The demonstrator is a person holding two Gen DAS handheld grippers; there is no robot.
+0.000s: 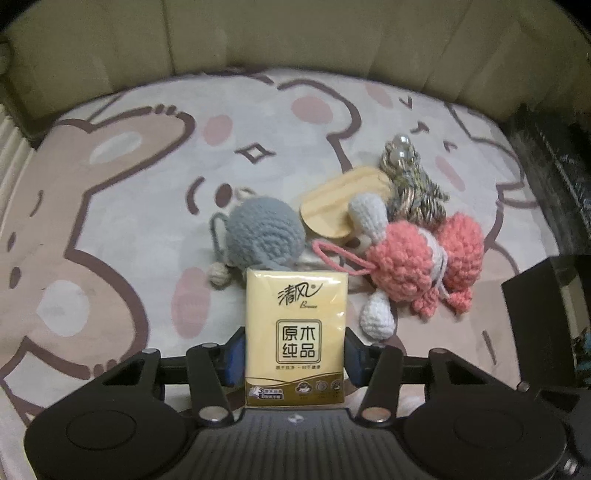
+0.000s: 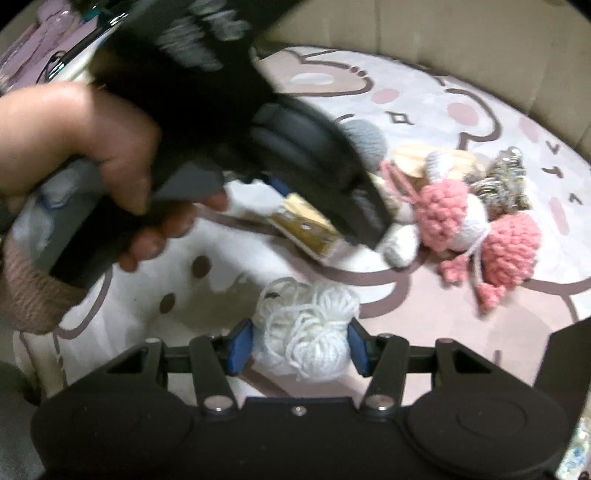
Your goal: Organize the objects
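A yellow tissue pack point(image 1: 295, 314) stands between the blue pads of my left gripper point(image 1: 295, 354), which is shut on its two long sides. My right gripper point(image 2: 300, 347) is shut on a bundle of white yarn point(image 2: 306, 317) lying on the cartoon rug point(image 2: 424, 92). The right wrist view also shows a person's hand point(image 2: 92, 147) holding the left gripper, with the tissue pack point(image 2: 299, 221) in it. Just beyond lie a grey crochet ball point(image 1: 258, 232), a wooden piece point(image 1: 340, 203), a pink and white crochet toy point(image 1: 406, 266) and a metallic yarn ornament with pearls point(image 1: 410, 177).
A beige padded wall point(image 1: 295, 33) curves around the far side of the rug. A black box point(image 1: 546, 321) stands at the right edge. Bare rug point(image 1: 110, 221) lies to the left of the pile.
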